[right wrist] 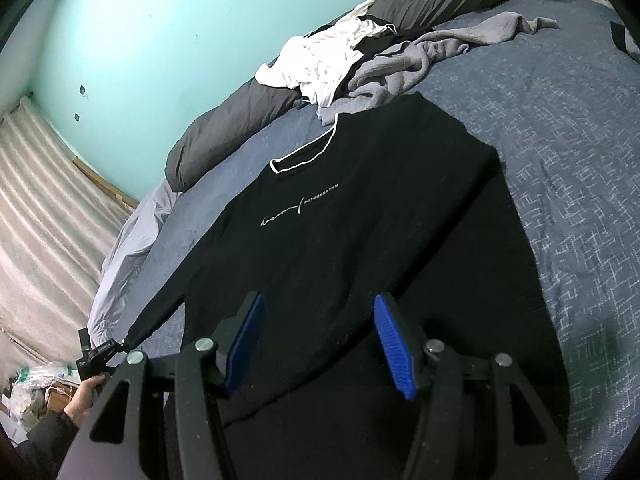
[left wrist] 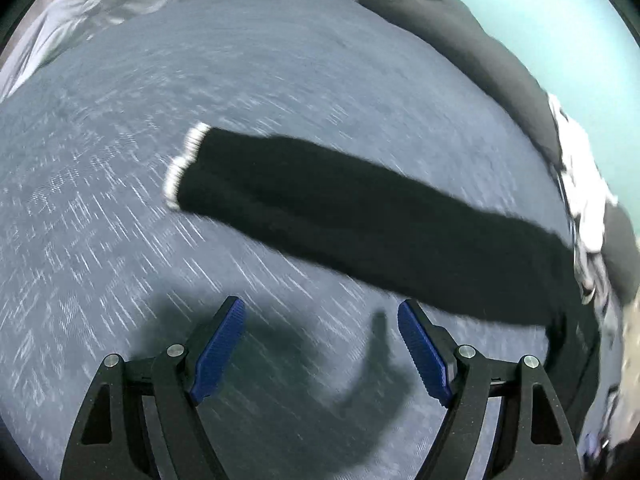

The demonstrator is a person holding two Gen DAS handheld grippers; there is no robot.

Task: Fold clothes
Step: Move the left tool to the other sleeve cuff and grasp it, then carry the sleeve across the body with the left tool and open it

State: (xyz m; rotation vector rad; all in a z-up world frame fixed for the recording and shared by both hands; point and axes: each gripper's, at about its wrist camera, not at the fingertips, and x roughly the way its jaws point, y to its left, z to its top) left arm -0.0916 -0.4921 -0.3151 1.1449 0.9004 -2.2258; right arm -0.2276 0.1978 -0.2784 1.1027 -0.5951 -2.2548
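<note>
The black long-sleeved knit top with white-trimmed neckline (right wrist: 360, 216) lies face up and spread flat on the blue patterned bedspread (right wrist: 568, 184), its neck toward the grey pillows and its hem toward the right gripper (right wrist: 320, 348). One black sleeve with a white cuff (left wrist: 340, 216) stretches straight out across the bedspread in the left wrist view, which is streaked with motion blur. The left gripper (left wrist: 322, 350) has its jaws standing wide with nothing between them, over bare bedspread just short of the sleeve; the right gripper's jaws are partly open over the lower body of the top, and no cloth is pinched between them. In the right wrist view the far end of the sleeve appears to reach the tool held in the person's left hand (right wrist: 86, 392), though contact there is too small to judge. A heap of white and grey clothes (right wrist: 360, 60) waits near the pillows. The step in hand looks like taking the sleeve to fold it across the chest — best done by gripping close to the cuff, through both layers, lifting only slightly so the body stays flat, and laying the sleeve straight across without dragging the shoulder — while the right gripper steadies the hem.
</note>
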